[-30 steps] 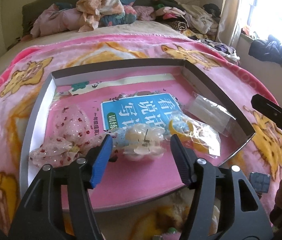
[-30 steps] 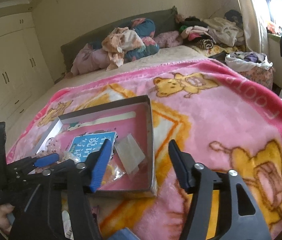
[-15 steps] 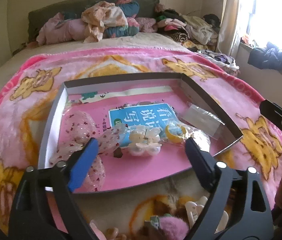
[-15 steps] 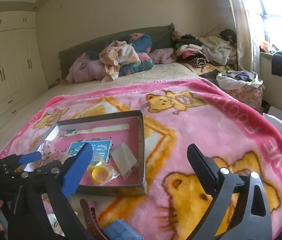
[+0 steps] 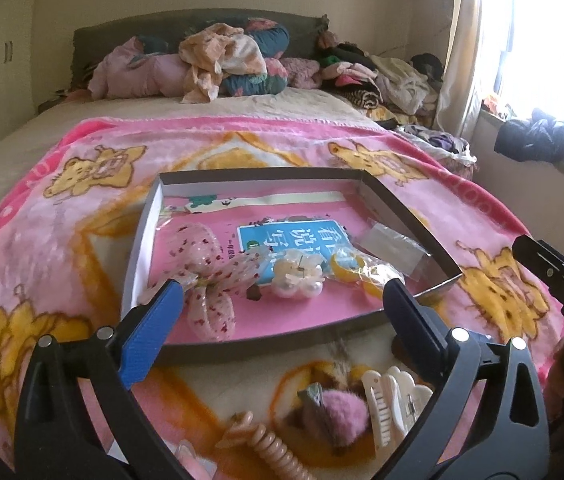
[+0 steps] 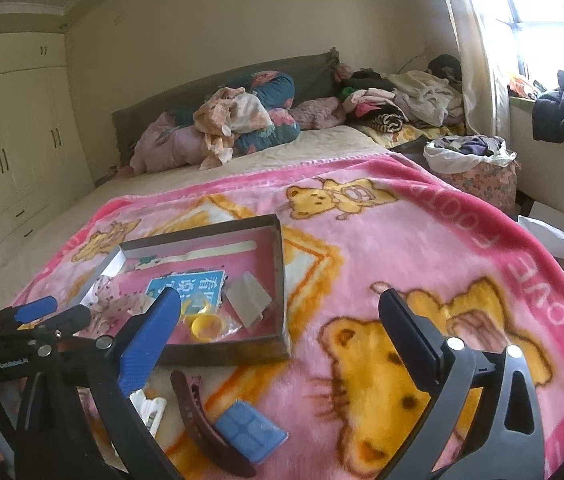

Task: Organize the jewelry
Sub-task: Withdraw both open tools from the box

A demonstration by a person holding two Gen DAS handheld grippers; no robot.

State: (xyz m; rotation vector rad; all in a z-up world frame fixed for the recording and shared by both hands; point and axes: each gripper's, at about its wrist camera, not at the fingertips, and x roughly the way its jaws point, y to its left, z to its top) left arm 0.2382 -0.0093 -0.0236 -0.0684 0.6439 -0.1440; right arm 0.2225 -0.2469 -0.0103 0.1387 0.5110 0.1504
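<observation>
Pink fleece with yellow bears covers the bed under both your tools: the blanket [image 5: 81, 216] carries a shallow grey-walled tray [image 5: 143, 240] with a pink floor, and that is where most of the jewelry lies. Going left to right inside it, you have a sheer pink bow with red dots [image 5: 209, 276], a pearl-studded white hair claw [image 5: 296, 276] resting partly on a blue printed label [image 5: 294, 236], a yellow bangle in a clear bag [image 5: 348, 266], and a flat clear packet [image 5: 392, 242] against the right wall.

Your left gripper [image 5: 282, 306] hovers over the tray's near edge; its jaws have just been opening and stand wide, with nothing pressed between them. Below it, on the blanket outside the tray, lie a peach spiral hair tie [image 5: 269, 446], a fuzzy pink clip [image 5: 342, 410] and a white claw clip [image 5: 392, 402].

Your right gripper [image 6: 279, 308] is off to the tray's right over the blanket; its jaws have also just been opening, are released, and hold nothing. Near it outside the tray lie a brown curved hair clip [image 6: 197, 420] and a blue rectangular clip [image 6: 249, 432].
</observation>
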